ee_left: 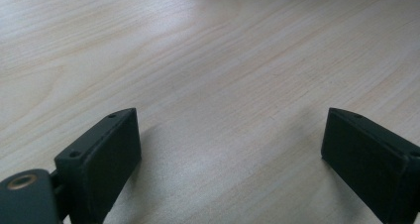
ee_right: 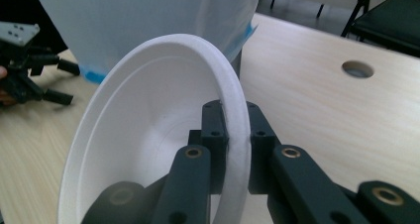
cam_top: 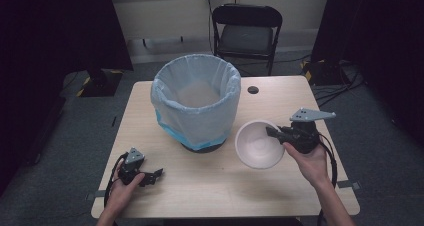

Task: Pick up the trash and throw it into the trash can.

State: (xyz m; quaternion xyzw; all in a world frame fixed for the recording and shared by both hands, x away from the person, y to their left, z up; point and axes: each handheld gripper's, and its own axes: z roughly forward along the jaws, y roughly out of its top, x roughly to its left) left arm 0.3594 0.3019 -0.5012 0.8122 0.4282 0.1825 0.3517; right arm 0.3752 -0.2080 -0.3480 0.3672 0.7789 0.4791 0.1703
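One bowl [cam_top: 259,144] empty, R tongs [cam_top: 273,132] gripping; bin [cam_top: 195,101] bag-lined

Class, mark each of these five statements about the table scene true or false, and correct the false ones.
1. The right gripper is clamped on the rim of the white bowl. True.
2. The left gripper holds a spoon. False: its jaws stand open over bare table.
3. The bin is lined with a pale bag. True.
4. The bowl sits inside the bin. False: it is beside the bin, held by the right gripper.
5. A black chair stands beyond the far edge of the table. True.
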